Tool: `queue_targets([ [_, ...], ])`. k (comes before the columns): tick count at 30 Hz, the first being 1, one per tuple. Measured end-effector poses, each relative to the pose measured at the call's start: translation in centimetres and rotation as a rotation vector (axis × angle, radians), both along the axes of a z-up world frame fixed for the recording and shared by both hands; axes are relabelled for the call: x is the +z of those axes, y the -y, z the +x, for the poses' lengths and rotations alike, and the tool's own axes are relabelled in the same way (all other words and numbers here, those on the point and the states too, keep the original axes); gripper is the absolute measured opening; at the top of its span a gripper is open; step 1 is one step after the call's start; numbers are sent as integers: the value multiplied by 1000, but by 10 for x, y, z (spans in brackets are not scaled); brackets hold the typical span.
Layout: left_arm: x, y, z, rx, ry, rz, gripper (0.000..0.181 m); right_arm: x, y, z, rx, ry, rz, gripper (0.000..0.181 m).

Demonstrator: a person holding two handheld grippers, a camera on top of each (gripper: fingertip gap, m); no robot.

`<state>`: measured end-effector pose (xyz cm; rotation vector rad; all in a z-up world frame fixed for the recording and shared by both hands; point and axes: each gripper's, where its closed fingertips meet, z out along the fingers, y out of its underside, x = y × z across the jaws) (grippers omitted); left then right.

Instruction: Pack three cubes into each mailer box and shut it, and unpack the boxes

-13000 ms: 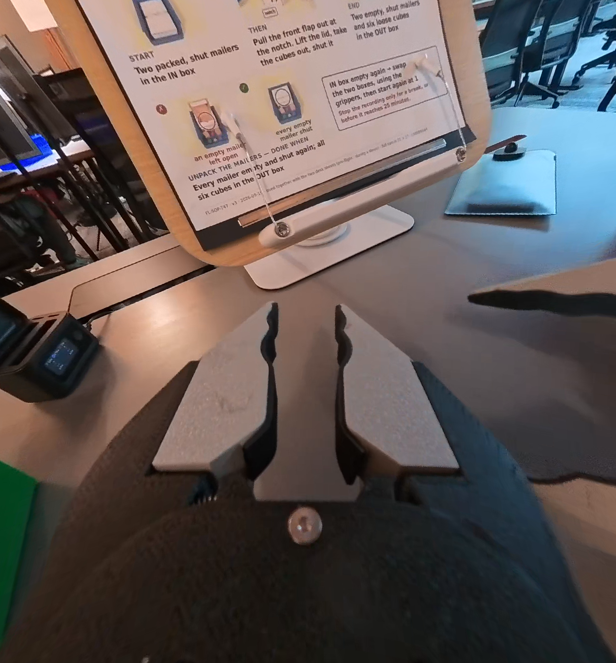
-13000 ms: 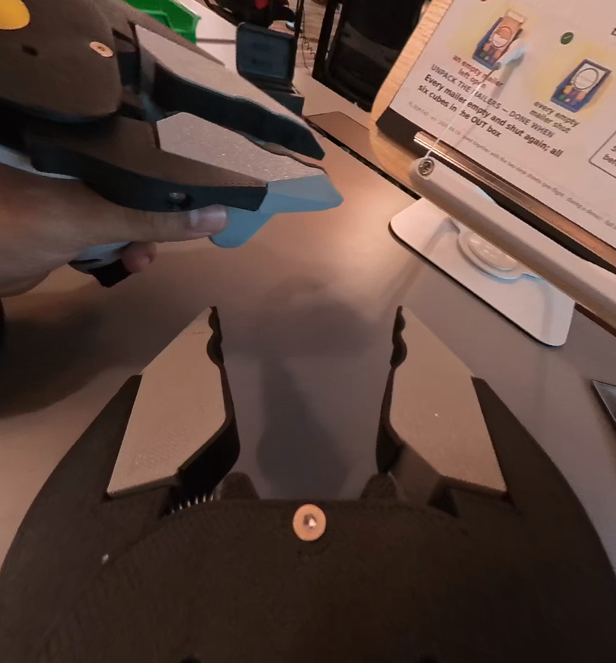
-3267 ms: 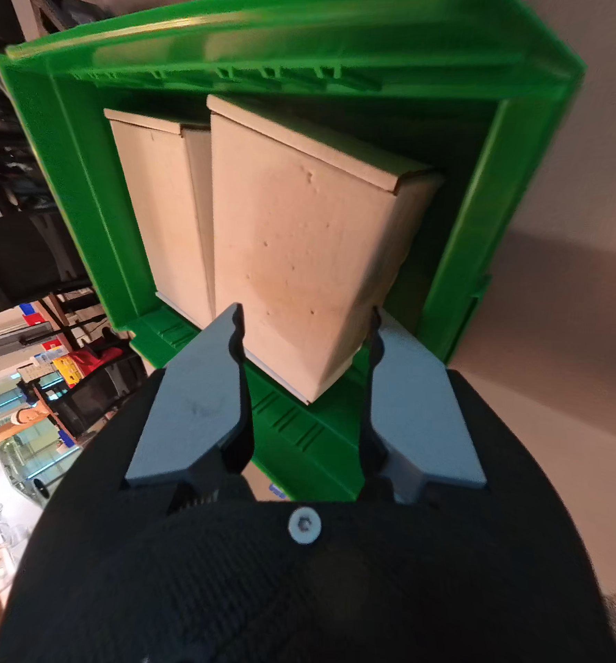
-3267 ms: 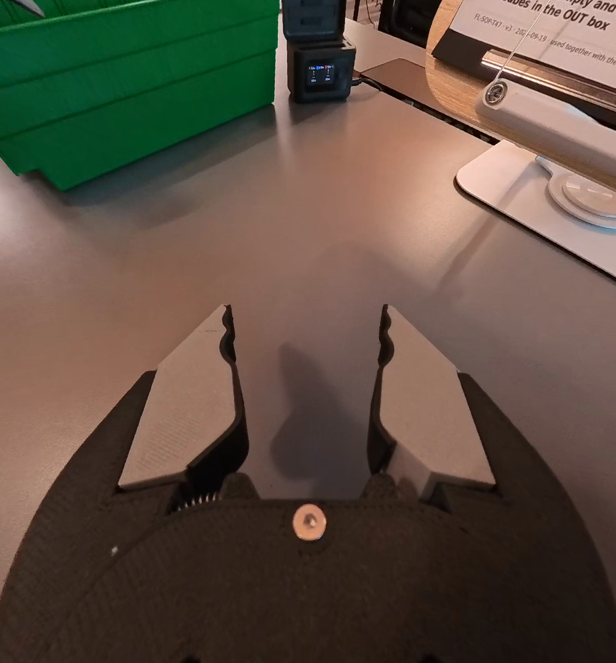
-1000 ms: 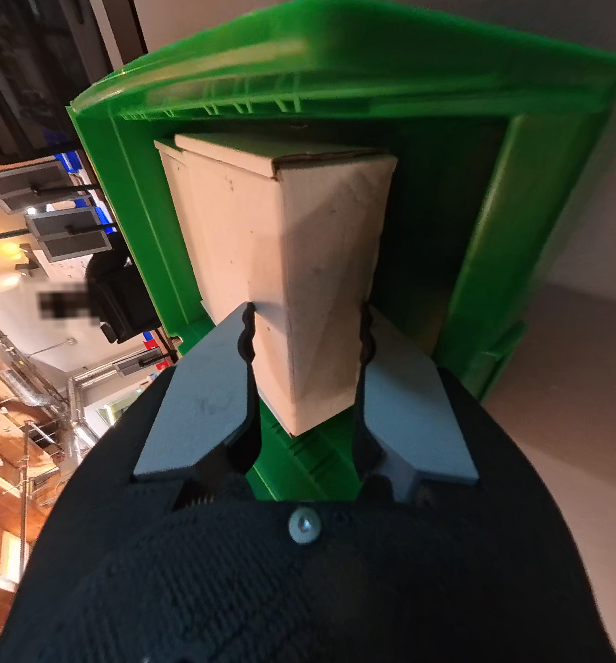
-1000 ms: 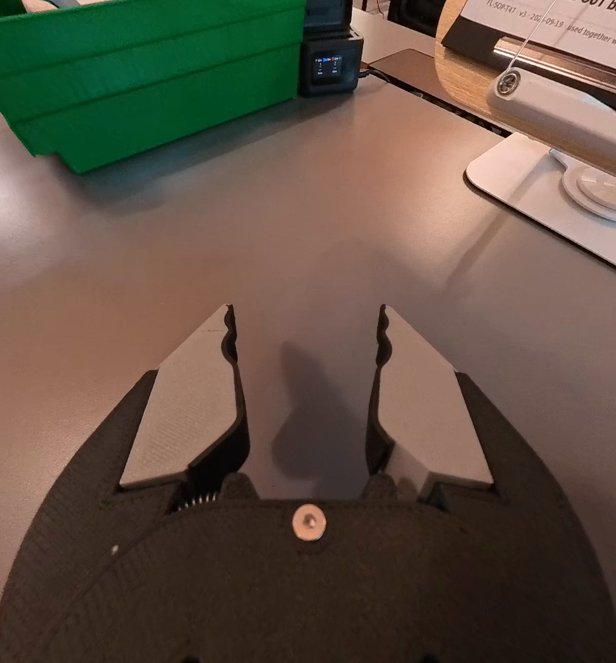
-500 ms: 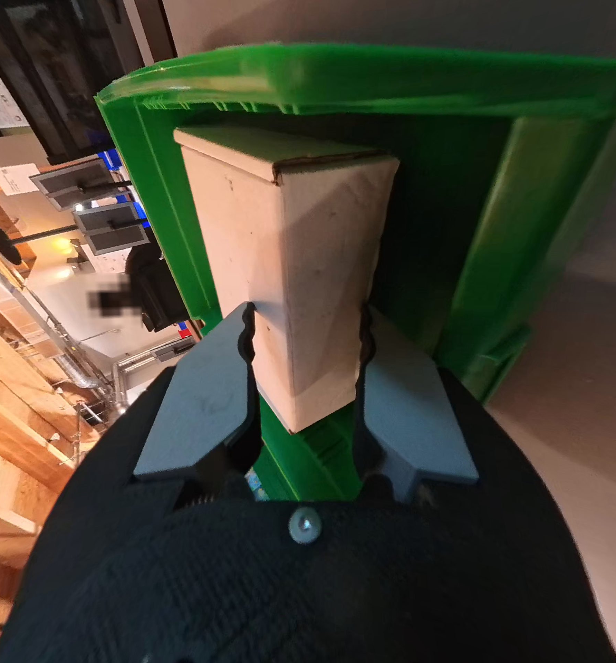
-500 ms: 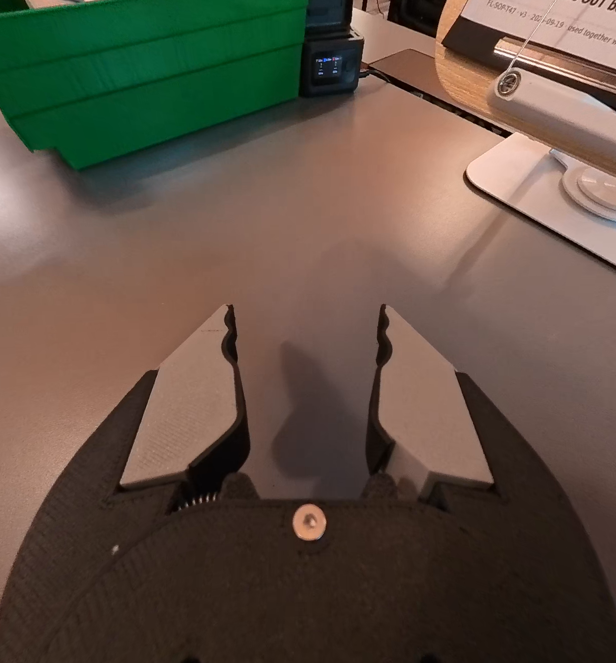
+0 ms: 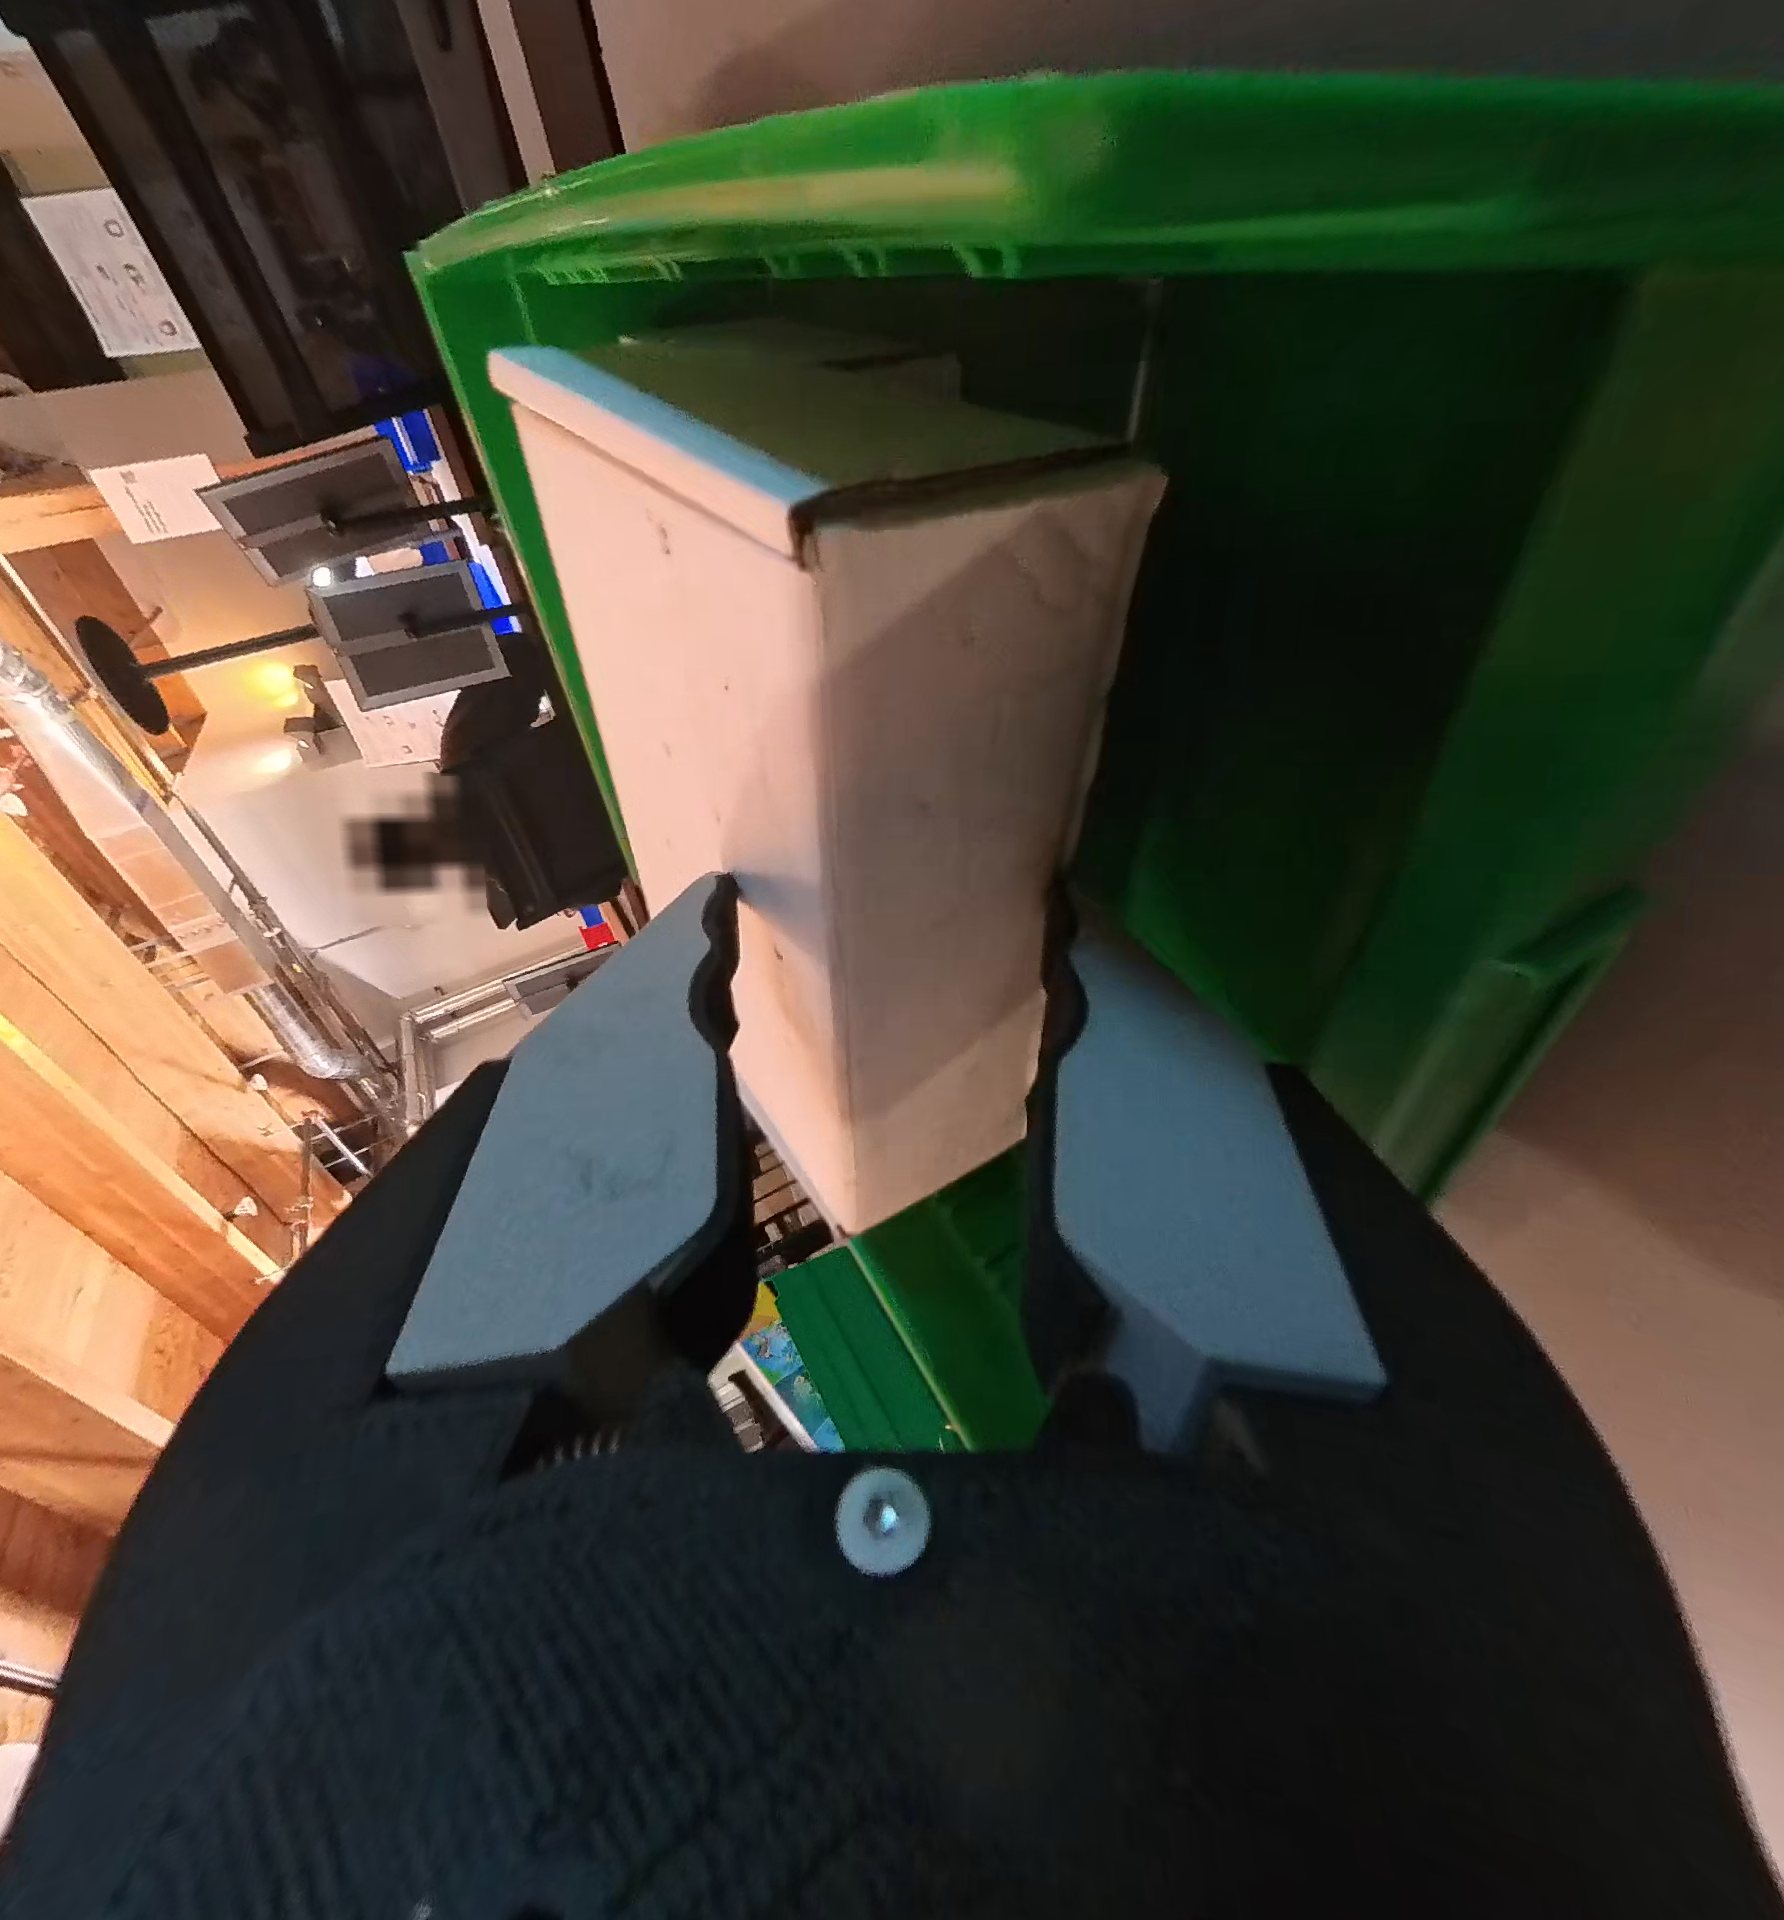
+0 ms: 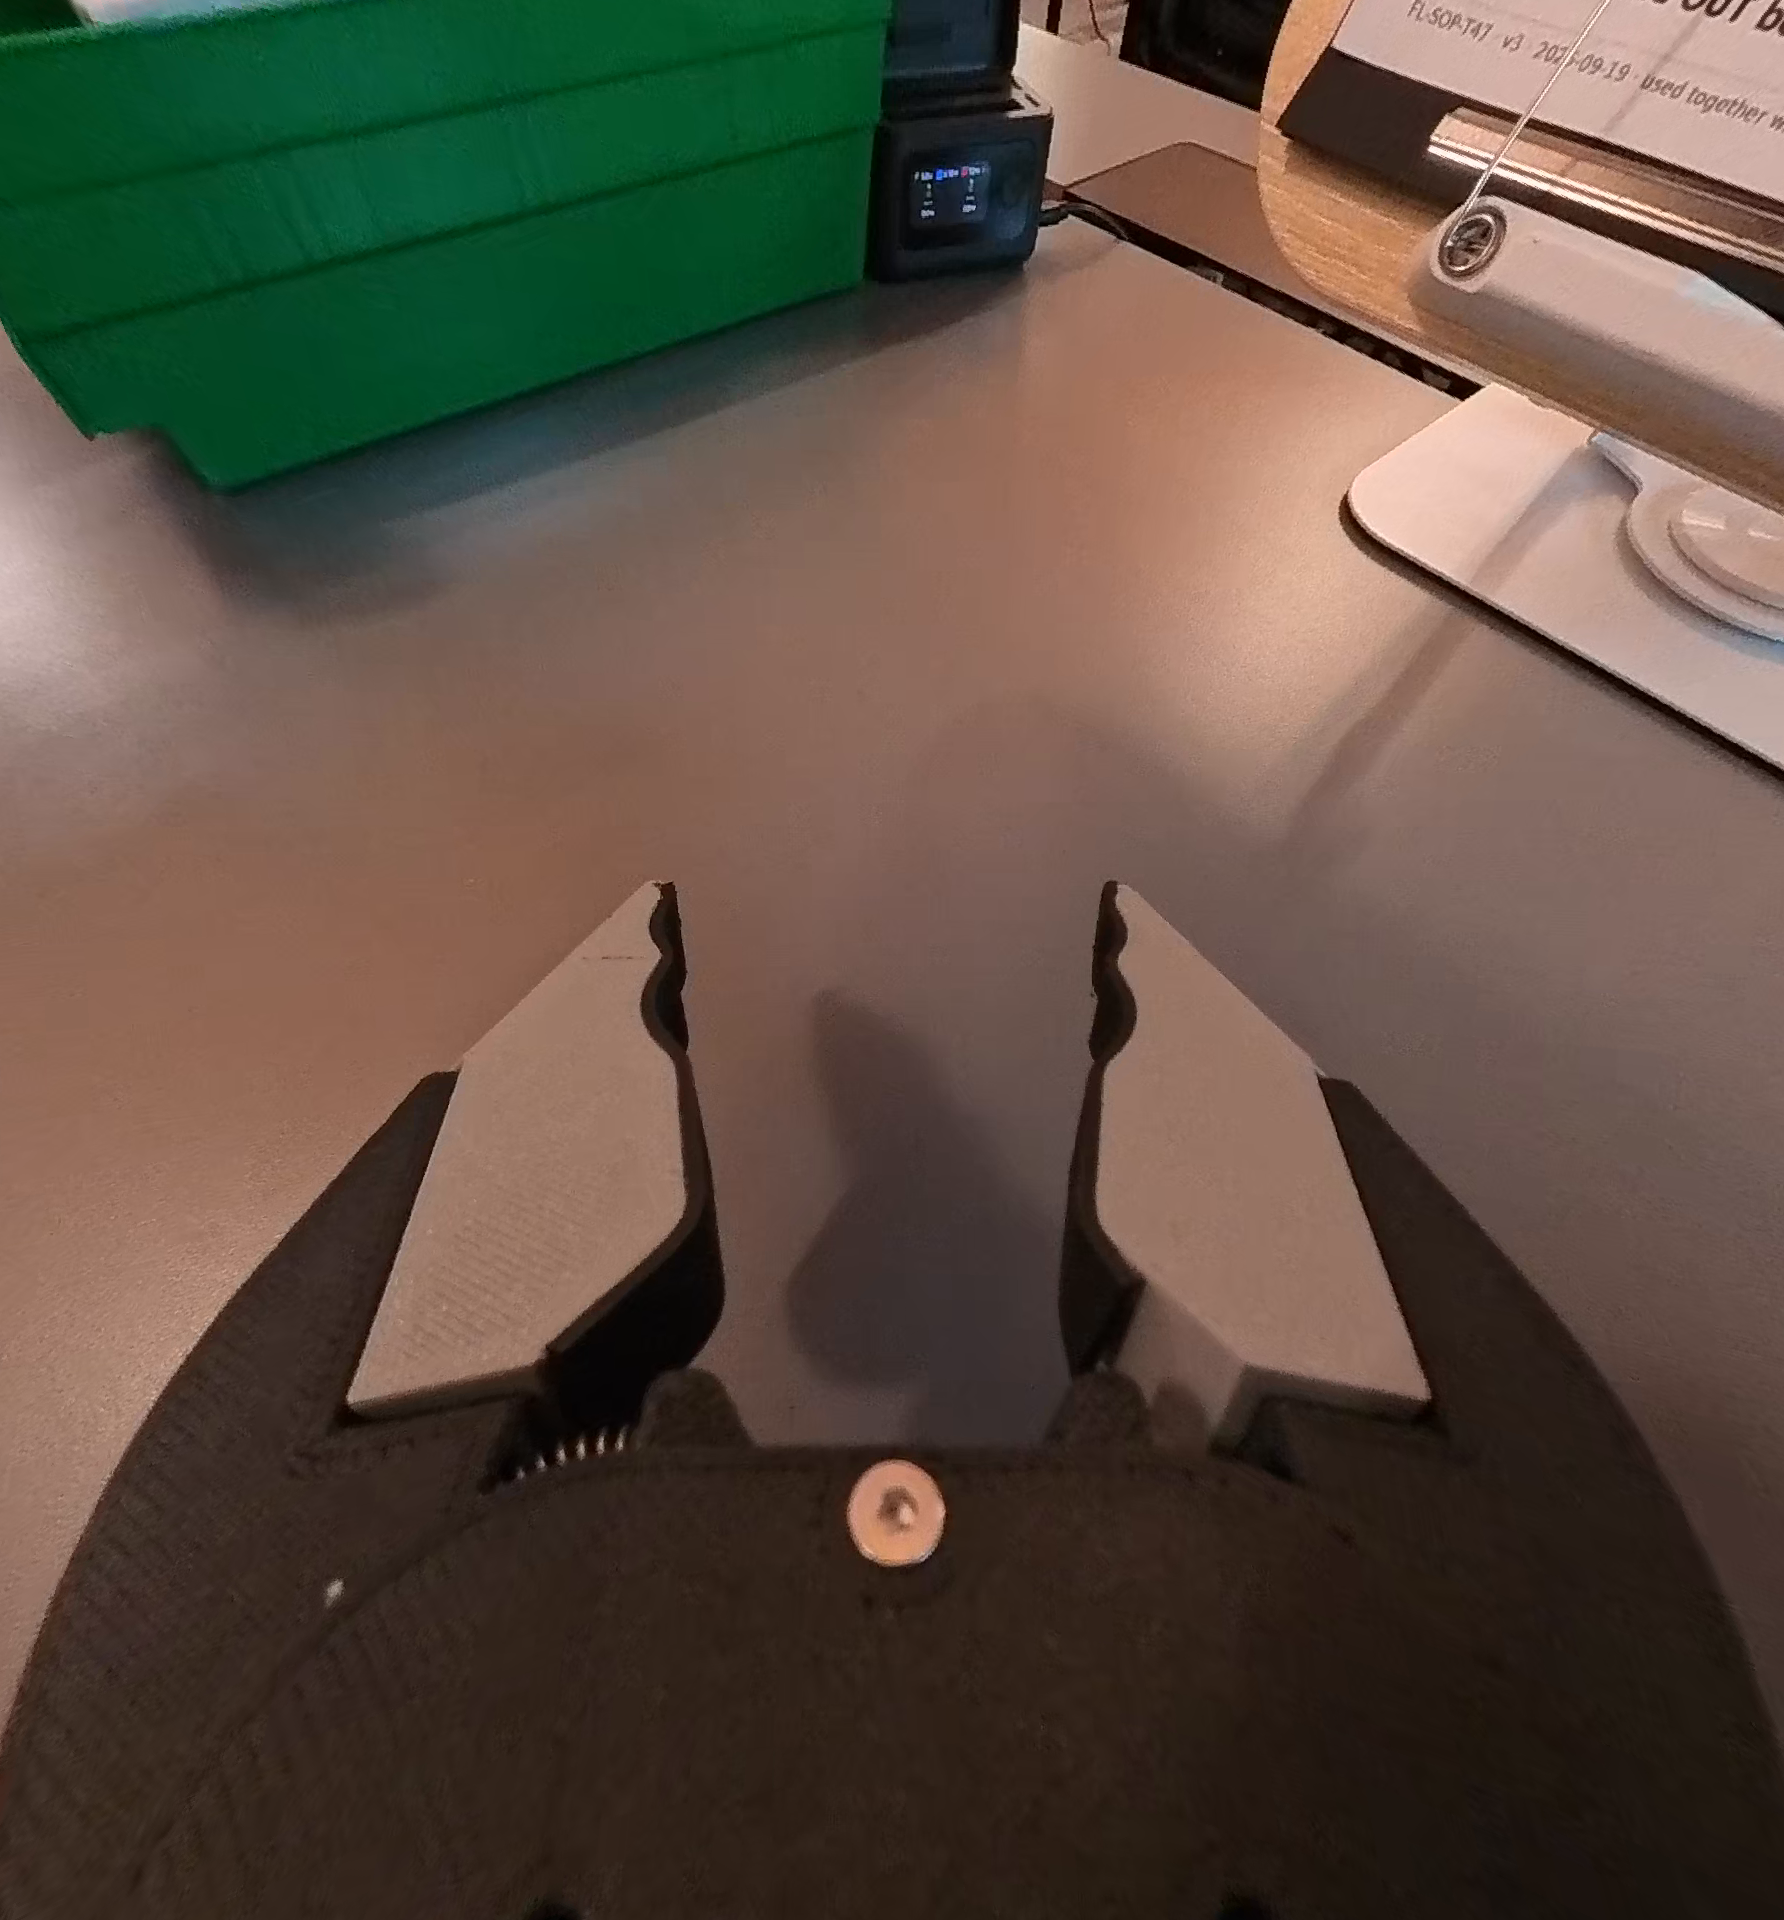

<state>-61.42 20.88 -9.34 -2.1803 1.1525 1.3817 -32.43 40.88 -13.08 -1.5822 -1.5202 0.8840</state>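
Left gripper (image 9: pixel 883 935) clamps smooth cardboard mailer box (image 9: pixel 846 748) above ribbed green plastic bin (image 9: pixel 1490 623); right gripper (image 10: pixel 888 914) spread, empty.

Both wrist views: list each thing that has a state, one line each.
left gripper: shut on the mailer box.
mailer box: lid shut, lifted partly above the green bin.
green bin: open-topped; second mailer box inside.
right gripper: open, empty, above the table.
charger: display lit.

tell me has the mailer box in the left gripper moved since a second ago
Yes. The mailer box clamped in the left gripper has lifted higher out of the green bin.
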Motion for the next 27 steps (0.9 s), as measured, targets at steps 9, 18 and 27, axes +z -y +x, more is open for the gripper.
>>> queue_targets([
  [9,7,-1,-1,1,-10,10,57,0,0,0,0,-2,1,77],
  [18,15,3,-3,10,-13,27,56,1,0,0,0,-3,5,77],
  [27,23,3,-4,3,-33,48,56,0,0,0,-1,-3,3,77],
])
